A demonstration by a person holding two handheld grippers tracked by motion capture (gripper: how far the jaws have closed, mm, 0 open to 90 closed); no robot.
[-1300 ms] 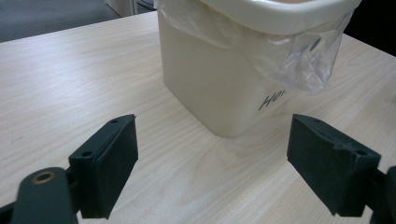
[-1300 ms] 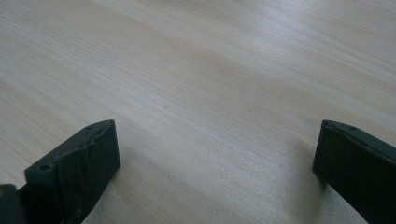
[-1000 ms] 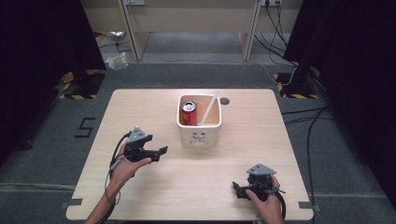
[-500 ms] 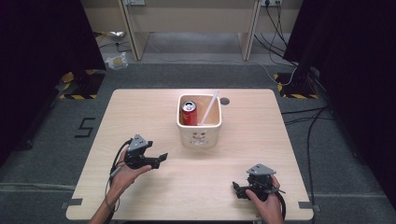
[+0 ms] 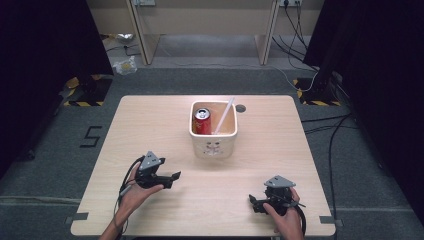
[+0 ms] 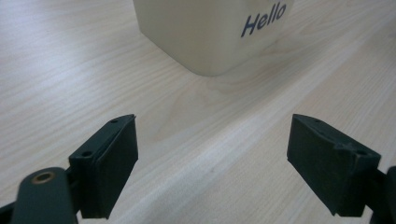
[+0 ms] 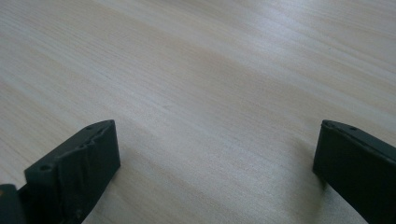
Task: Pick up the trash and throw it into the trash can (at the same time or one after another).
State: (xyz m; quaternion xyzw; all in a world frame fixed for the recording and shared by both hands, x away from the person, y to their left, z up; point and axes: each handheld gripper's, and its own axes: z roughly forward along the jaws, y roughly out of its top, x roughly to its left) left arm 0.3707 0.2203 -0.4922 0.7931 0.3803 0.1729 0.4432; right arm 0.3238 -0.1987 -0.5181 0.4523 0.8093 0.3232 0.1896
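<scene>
We're looking down on a pale wooden table (image 5: 150,125) and there, toward its far middle, sits a cream square bin (image 5: 214,145) with a small printed face on its near side. Inside it we see a red can (image 5: 202,121) standing upright at the left and a white straw (image 5: 223,115) leaning across the right half. Just beyond the bin's far right corner there's a dark round hole (image 5: 241,108) in the tabletop. Down at the near left, the left gripper (image 5: 170,178) is held in a hand low over the wood, pointing right toward the bin and well short of it — its 2 jaws stand wide with nothing between them, and in the left gripper view we catch the bin's corner (image 6: 210,32) ahead with "Hello" in blue. At the near right, the right gripper (image 5: 254,202) rests in the other hand, pointing left, jaws spread wide over bare wood — empty too. The 2 grippers sit well apart.
</scene>
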